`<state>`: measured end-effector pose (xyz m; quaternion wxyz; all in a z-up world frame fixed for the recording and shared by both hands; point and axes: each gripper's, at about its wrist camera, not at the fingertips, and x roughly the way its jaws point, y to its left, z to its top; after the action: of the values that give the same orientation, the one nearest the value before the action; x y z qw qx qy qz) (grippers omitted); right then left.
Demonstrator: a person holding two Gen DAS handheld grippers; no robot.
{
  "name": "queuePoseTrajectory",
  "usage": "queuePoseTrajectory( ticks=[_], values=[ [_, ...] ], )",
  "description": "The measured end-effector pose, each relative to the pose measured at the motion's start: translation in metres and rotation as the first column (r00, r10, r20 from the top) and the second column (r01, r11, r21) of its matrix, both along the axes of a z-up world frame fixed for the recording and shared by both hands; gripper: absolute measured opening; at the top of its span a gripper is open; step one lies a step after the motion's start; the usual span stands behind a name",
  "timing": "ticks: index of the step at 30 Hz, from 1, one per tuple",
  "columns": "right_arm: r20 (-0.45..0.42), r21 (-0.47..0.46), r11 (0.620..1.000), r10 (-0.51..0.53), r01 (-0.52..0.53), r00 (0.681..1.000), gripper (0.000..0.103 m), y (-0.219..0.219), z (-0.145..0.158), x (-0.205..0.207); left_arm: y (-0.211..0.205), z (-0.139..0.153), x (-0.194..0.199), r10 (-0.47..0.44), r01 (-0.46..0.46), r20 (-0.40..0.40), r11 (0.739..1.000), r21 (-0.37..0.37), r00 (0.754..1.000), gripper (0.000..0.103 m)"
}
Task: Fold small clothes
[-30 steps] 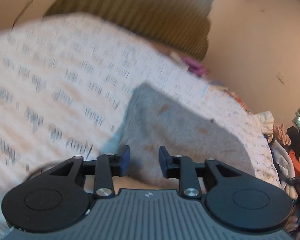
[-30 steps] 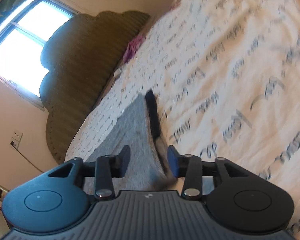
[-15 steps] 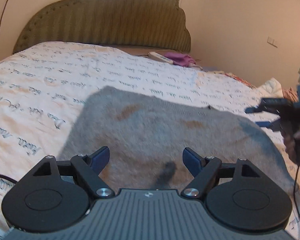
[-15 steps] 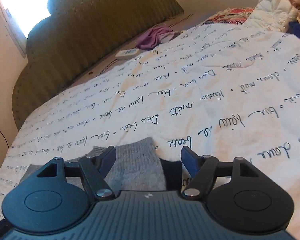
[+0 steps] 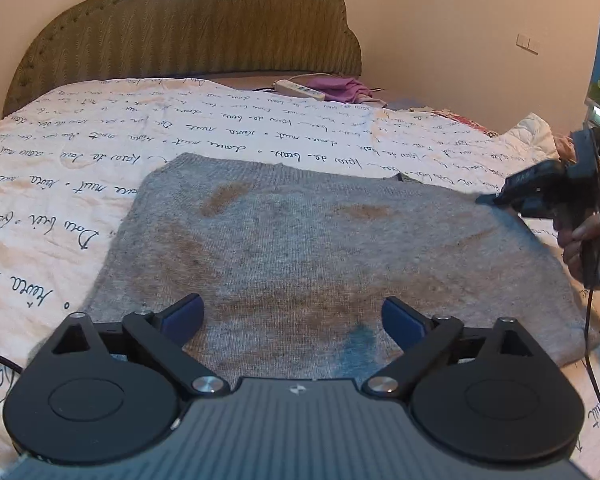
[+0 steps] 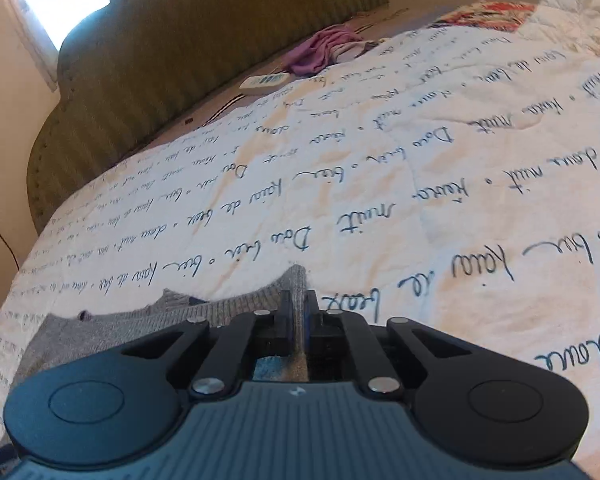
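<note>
Grey garment (image 5: 332,256) spread flat on the bedspread (image 5: 60,184), long axis running side to side, parallel to the headboard (image 5: 188,28)

Left of the garment: bare printed bedspread, nothing else close

Over the garment's near edge: left gripper (image 5: 292,316), jaws just swung wide apart, cloth lying beneath and between the pads but not pinched; a dark blue patch just ahead of the gap

Along the garment's far edge: ribbed hem, with a remote (image 5: 300,89) and a purple cloth (image 5: 340,89) well beyond it, close to the headboard

At the garment's far right corner: right gripper (image 6: 298,312), jaws just snapped together, pinching a ridge of the hem (image 6: 298,280); holding hand (image 5: 584,240) just past the right edge

Judged next: matching far left corner of the garment still free, lying forward and left of the open left gripper, the nearer of the two to it; likely needs pinching there before both far corners come toward the near edge, folding across the short axis
</note>
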<state>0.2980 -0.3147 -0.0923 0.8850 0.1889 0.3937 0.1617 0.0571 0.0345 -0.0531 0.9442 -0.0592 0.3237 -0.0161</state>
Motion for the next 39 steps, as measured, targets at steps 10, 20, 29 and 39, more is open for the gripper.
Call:
queuePoseTrajectory(
  ticks=[10, 20, 29, 39],
  values=[
    [0.106, 0.009, 0.993, -0.122, 0.122, 0.987, 0.018, 0.004, 0.032, -0.057, 0.007, 0.020, -0.017, 0.021, -0.021, 0.038, 1.000, -0.007, 0.999, 0.097],
    [0.143, -0.147, 0.984, 0.123, -0.102, 0.982, 0.025, 0.071, 0.003, -0.137, 0.000, -0.011, 0.004, 0.005, -0.003, -0.044, 0.999, 0.043, 0.999, 0.101],
    [0.198, 0.067, 0.996, 0.046, -0.061, 0.979, 0.025, 0.042, -0.017, -0.145, 0.007, 0.002, -0.004, 0.027, -0.025, -0.076, 0.999, 0.032, 0.997, 0.096],
    [0.184, 0.181, 0.981, 0.028, -0.062, 0.982, 0.025, 0.030, -0.023, -0.143, 0.072, 0.008, -0.056, 0.383, -0.406, -0.145, 0.888, -0.215, 0.912, 0.095]
  ],
)
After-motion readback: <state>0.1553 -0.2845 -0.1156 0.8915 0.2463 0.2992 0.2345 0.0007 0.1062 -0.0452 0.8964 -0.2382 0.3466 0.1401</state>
